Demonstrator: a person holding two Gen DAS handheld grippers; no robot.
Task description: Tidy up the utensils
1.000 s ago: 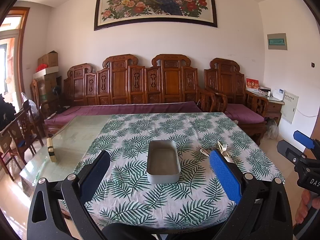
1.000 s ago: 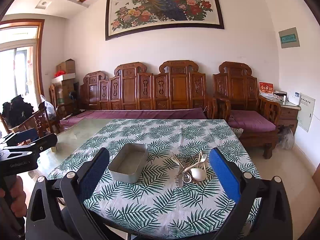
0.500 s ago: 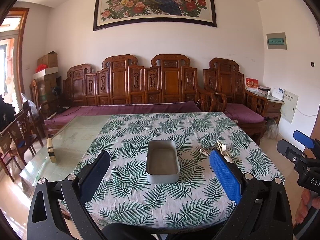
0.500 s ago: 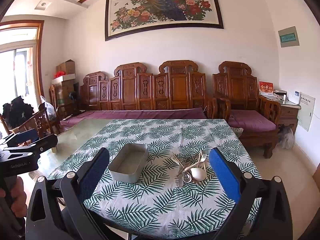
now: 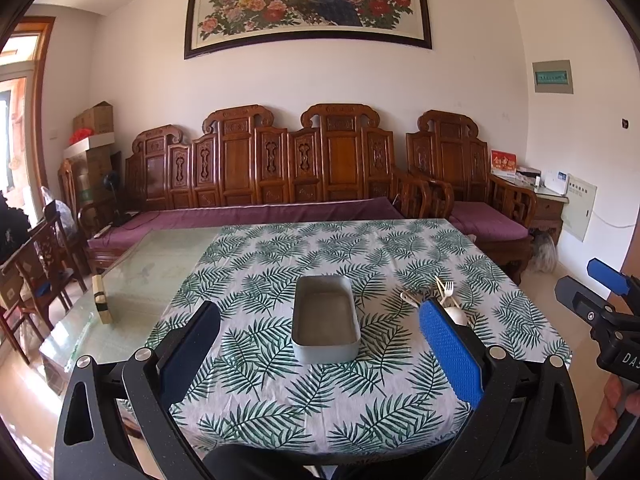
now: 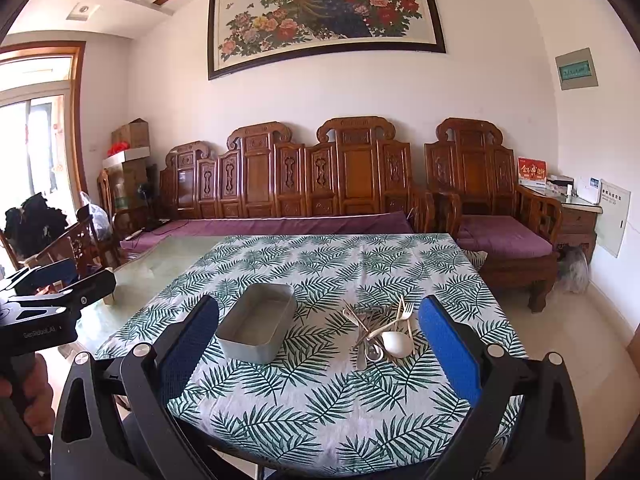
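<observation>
A grey rectangular metal tray (image 5: 325, 318) (image 6: 258, 329) stands empty on the leaf-patterned tablecloth (image 5: 280, 380) (image 6: 312, 400). A pile of utensils (image 6: 382, 330), with a white spoon, forks and chopsticks, lies to its right; it is partly hidden behind my finger in the left wrist view (image 5: 446, 298). My left gripper (image 5: 320, 350) is open and empty, held in front of the table's near edge, facing the tray. My right gripper (image 6: 318, 340) is open and empty, also before the near edge. Each gripper shows at the side of the other's view.
A small wooden block (image 5: 100, 299) stands on the bare glass part of the table at the left. A carved wooden sofa (image 5: 280, 176) with purple cushions runs behind the table. Wooden chairs (image 5: 32, 276) stand at the far left.
</observation>
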